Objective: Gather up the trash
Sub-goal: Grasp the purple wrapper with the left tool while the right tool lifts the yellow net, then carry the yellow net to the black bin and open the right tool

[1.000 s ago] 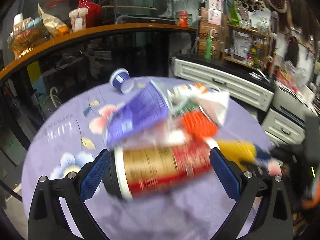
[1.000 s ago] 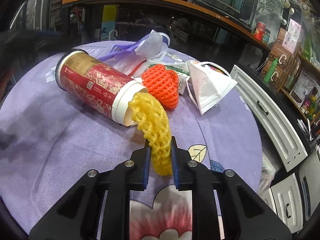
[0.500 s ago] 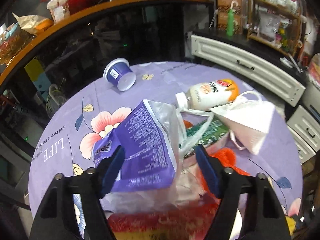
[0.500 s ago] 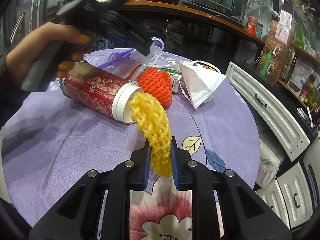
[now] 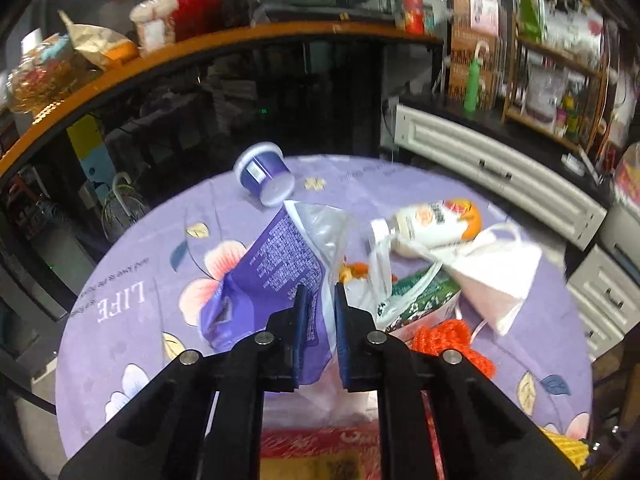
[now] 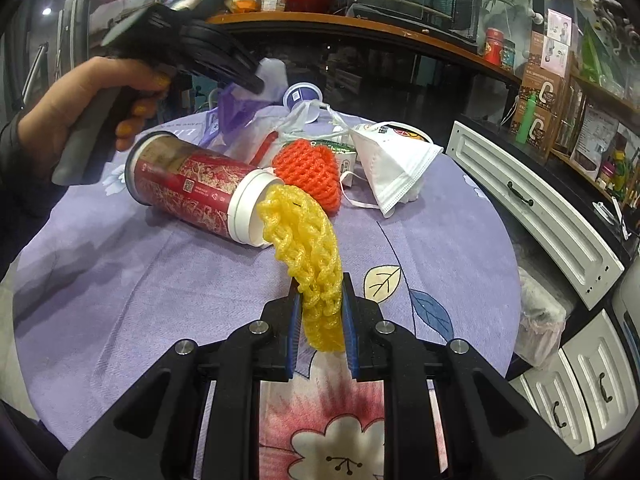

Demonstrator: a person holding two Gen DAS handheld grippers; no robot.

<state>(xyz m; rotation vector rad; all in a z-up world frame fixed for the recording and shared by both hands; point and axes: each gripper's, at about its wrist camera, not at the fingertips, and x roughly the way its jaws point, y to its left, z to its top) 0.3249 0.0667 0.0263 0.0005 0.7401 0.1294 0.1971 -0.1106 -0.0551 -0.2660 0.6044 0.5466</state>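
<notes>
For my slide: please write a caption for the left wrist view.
Left claw shut on purple wrapper above littered table.

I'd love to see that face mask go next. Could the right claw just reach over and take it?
Probably not yet. The right claw is already shut on the yellow foam net, so it has no free grip. The white face mask itself lies uncovered on the purple tablecloth, with open cloth between them.
</notes>
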